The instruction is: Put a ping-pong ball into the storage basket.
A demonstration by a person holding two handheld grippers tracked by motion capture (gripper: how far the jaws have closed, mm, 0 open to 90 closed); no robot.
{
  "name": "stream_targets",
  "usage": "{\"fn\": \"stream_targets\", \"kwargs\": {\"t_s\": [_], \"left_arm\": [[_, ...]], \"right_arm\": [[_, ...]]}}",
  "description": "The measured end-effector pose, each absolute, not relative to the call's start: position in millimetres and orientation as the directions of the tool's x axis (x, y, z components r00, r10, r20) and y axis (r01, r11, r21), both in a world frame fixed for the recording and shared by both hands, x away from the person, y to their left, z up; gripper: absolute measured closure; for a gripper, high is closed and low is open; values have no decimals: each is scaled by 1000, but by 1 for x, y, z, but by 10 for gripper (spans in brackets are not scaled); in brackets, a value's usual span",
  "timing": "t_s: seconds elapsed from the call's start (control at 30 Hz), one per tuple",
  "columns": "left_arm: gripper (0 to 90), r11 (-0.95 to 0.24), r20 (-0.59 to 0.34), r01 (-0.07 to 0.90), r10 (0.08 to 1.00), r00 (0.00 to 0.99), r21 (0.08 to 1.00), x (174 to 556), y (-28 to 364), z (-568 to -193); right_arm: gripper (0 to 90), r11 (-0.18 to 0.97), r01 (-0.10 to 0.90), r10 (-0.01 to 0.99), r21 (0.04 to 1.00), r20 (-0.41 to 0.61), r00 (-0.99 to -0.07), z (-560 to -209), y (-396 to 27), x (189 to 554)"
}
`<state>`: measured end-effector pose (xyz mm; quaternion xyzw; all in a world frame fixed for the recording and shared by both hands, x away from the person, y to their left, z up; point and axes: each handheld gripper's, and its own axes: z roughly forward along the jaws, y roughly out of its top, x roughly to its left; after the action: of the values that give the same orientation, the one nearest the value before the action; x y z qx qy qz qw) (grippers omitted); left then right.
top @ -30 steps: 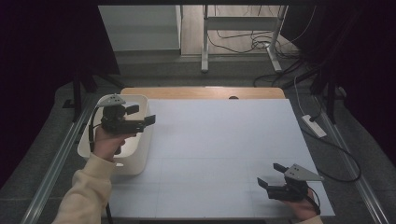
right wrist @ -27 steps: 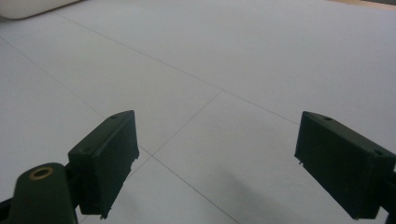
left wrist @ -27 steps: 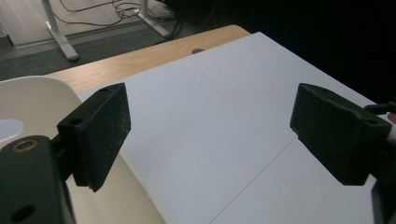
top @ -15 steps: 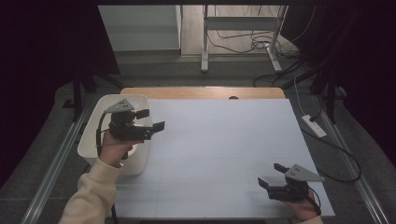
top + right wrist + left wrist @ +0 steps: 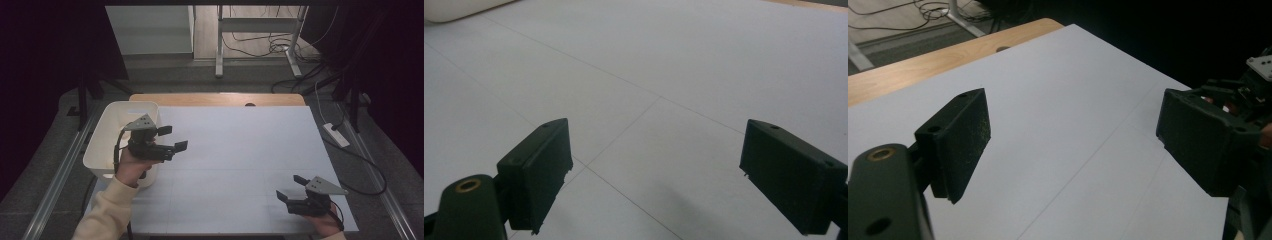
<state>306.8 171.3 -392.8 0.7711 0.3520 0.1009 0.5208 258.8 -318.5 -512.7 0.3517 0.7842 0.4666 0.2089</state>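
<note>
A white sheet (image 5: pixel 240 165) covers most of the wooden table (image 5: pixel 215 98). At its left edge stands a white plastic bin (image 5: pixel 107 145), the nearest thing to the left gripper (image 5: pixel 176 138), which hovers just beside the bin's right wall, over the sheet. Its jaws have just been closing a little, yet they stand well apart with nothing between them. The right gripper (image 5: pixel 289 188) sits low at the sheet's near right corner, jaws spread wide, grasping nothing.
</note>
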Motion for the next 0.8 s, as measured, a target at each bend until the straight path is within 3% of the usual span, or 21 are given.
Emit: {"fn": "stream_targets", "kwargs": {"t_s": [0.8], "left_arm": [[157,-266,-187,394,569,801,880,277,144,-418]], "right_arm": [[132,319,355,746,879,-3,-665,-513,-319,259]]}}
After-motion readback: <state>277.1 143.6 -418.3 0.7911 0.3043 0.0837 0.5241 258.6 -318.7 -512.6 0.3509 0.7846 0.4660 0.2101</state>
